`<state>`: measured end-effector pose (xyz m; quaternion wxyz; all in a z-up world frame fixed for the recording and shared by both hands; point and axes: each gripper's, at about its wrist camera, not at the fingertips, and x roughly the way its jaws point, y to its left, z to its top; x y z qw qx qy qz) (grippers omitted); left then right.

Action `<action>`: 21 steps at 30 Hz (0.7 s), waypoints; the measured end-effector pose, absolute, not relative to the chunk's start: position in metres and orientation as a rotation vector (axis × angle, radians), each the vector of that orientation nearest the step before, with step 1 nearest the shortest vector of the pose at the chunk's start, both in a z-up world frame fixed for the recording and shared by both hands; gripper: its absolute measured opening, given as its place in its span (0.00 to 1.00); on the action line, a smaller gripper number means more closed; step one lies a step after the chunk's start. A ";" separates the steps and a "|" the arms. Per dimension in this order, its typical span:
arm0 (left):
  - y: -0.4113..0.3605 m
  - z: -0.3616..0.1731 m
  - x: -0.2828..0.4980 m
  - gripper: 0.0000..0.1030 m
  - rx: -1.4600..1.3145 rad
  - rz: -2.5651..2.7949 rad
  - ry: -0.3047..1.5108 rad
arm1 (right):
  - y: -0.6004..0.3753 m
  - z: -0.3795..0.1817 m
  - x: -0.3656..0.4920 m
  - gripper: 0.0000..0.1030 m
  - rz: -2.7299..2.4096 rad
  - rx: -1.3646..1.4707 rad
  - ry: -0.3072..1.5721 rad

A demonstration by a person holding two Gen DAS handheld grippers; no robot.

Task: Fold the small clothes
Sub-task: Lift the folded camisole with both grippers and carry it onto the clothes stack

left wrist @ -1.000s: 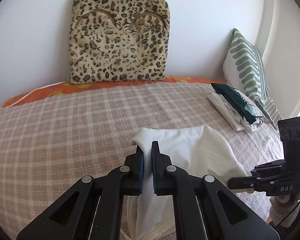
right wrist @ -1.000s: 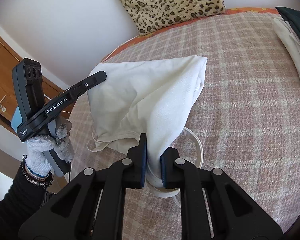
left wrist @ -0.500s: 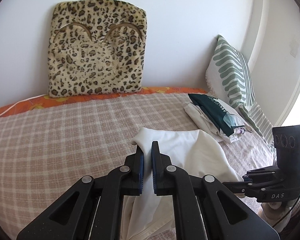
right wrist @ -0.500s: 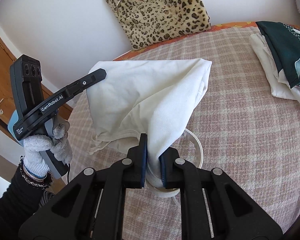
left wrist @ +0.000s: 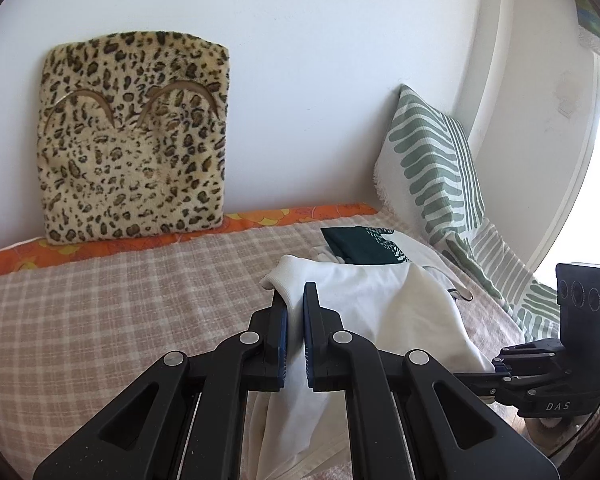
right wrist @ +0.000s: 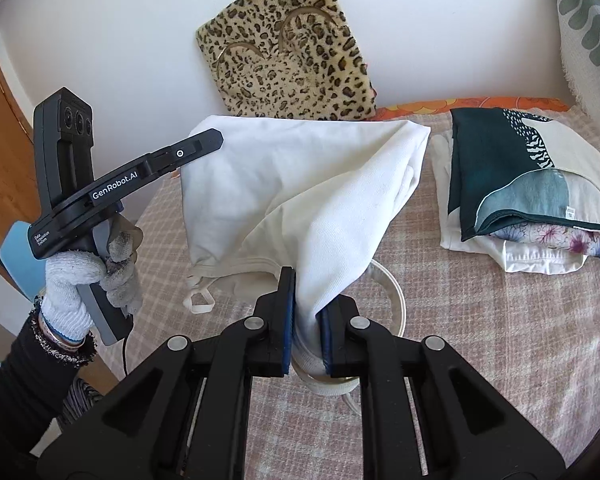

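- bed (right wrist: 480, 360) with checked cover fills both views; leopard cushion (left wrist: 134, 140) upright against the wall at the back; green striped pillow (left wrist: 432, 168) leaning at the right corner
- stack of folded clothes (right wrist: 528, 200) lies on the bed at the right, dark green piece on top; just beside the held garment, looks apart from it
- white garment (right wrist: 300, 184) is held up off the bed, stretched between the two grippers; its lower hem and a loop of strap trail onto the cover
- left gripper (left wrist: 295, 308) nearly closed, pinching a top corner of the garment; cloth shows between its jaws
- right gripper (right wrist: 306, 320) clamped on a bunched lower edge; jaws a little apart, wedged by the cloth
- left hand (right wrist: 80, 280), gloved, grips the left tool's handle
- step judged: carrying the garment over to lay flat or fold in half; to do it well, keep both pinches firm; keep the top edge taut; lower evenly so the trailing straps do not tuck under; land clear of the stack
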<state>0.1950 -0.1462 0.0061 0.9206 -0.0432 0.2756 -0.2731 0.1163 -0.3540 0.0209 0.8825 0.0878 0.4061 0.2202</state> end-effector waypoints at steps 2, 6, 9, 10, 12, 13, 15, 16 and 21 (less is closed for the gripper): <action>-0.161 0.010 0.201 0.05 -0.089 -0.576 0.561 | -0.371 0.034 0.116 0.12 0.443 0.159 0.832; -0.198 0.016 0.215 0.05 -0.084 -0.609 0.553 | -0.402 0.037 0.120 0.12 0.405 0.123 0.823; -0.227 0.018 0.228 0.05 -0.081 -0.632 0.548 | -0.428 0.028 0.125 0.12 0.377 0.103 0.825; -0.237 0.018 0.233 0.05 -0.080 -0.639 0.549 | -0.438 0.024 0.128 0.12 0.367 0.102 0.826; -0.255 0.018 0.242 0.05 -0.085 -0.650 0.552 | -0.455 0.016 0.134 0.12 0.347 0.094 0.829; -0.264 0.018 0.246 0.05 -0.083 -0.654 0.550 | -0.463 0.012 0.138 0.12 0.335 0.084 0.830; -0.282 0.018 0.253 0.05 -0.080 -0.664 0.546 | -0.480 0.009 0.146 0.12 0.309 0.059 0.831; -0.290 0.018 0.257 0.05 -0.079 -0.669 0.545 | -0.488 0.010 0.150 0.12 0.297 0.047 0.831; -0.326 0.016 0.275 0.05 -0.080 -0.670 0.543 | -0.527 0.012 0.174 0.12 0.260 -0.001 0.834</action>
